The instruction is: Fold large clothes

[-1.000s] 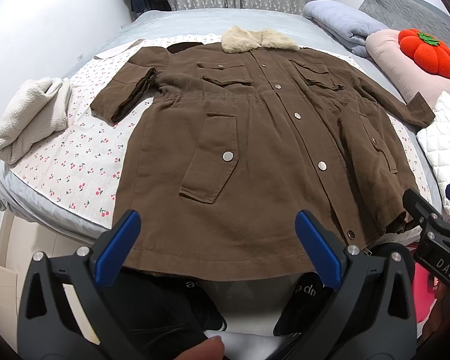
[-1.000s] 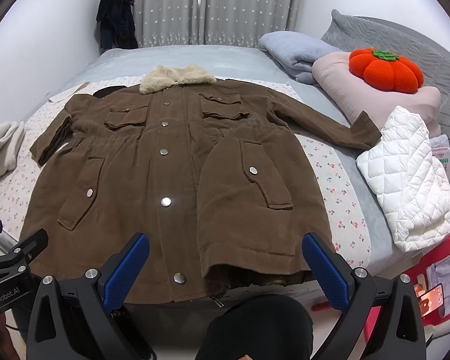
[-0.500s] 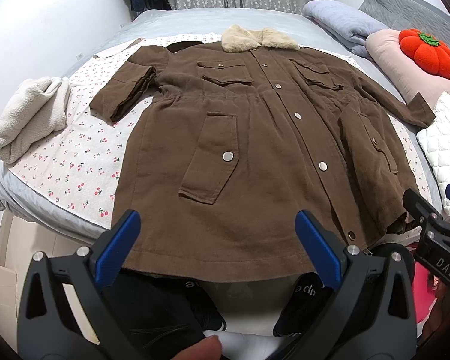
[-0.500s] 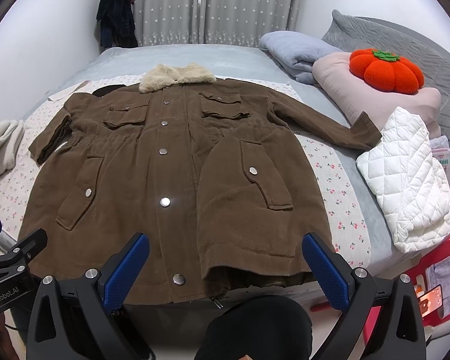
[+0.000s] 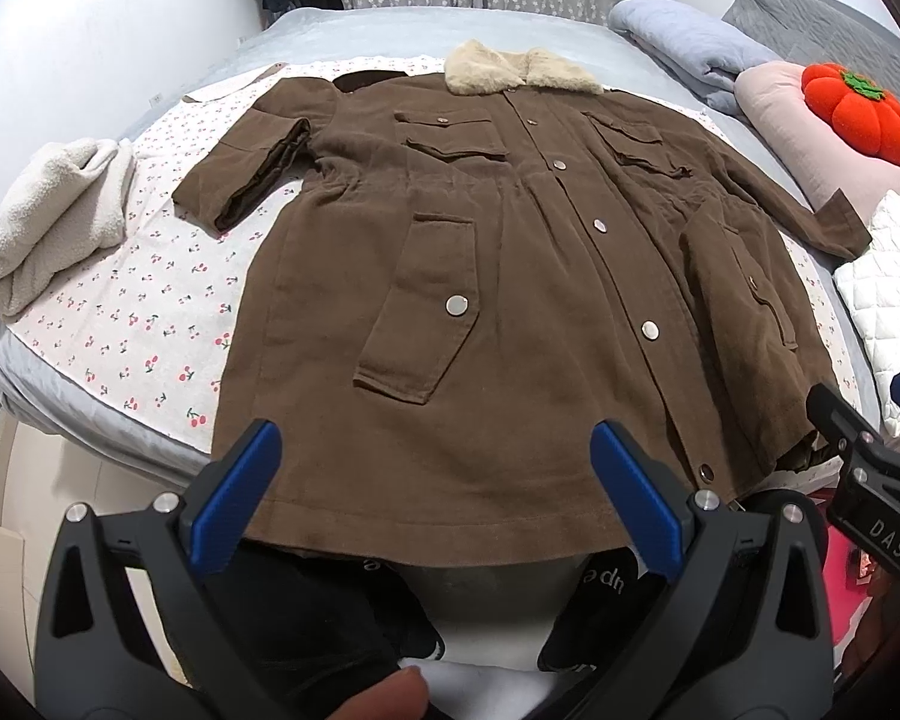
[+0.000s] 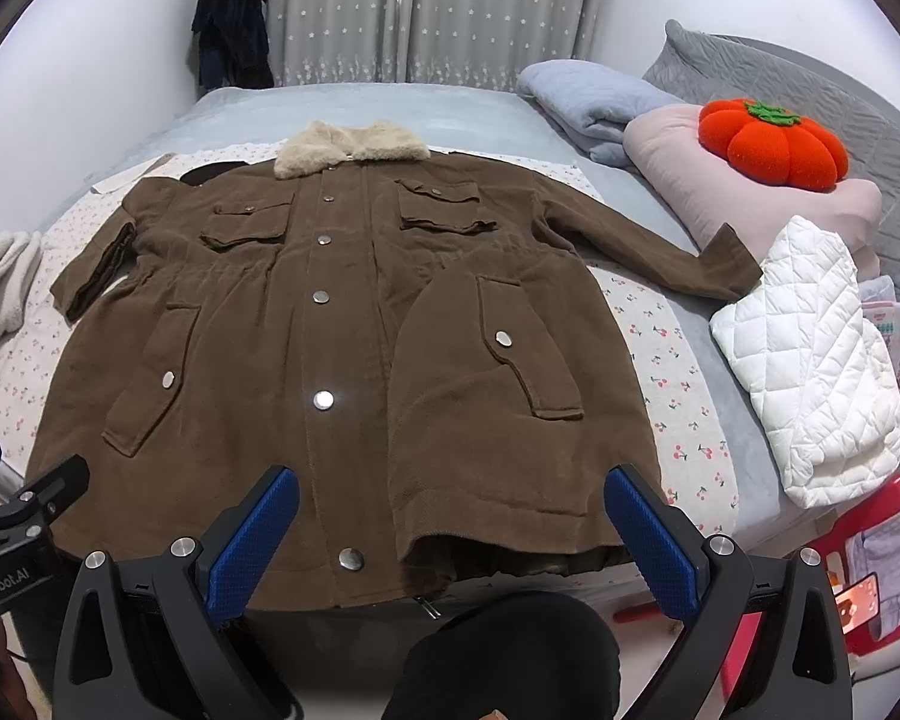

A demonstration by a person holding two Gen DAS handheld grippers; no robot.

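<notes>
A large brown coat with a beige fur collar lies spread flat, front up and snapped closed, on the bed. Its hem hangs at the near edge. One sleeve is folded short at the left; the other sleeve stretches right toward the pillows. My left gripper hovers open just before the hem, holding nothing. My right gripper also hangs open above the hem's right half, empty.
A cherry-print sheet covers the bed. A cream fleece bundle lies at the left, a white quilted garment at the right edge. Pillows, a folded blue blanket and an orange pumpkin cushion sit at the back right. A person's dark-clad legs show below.
</notes>
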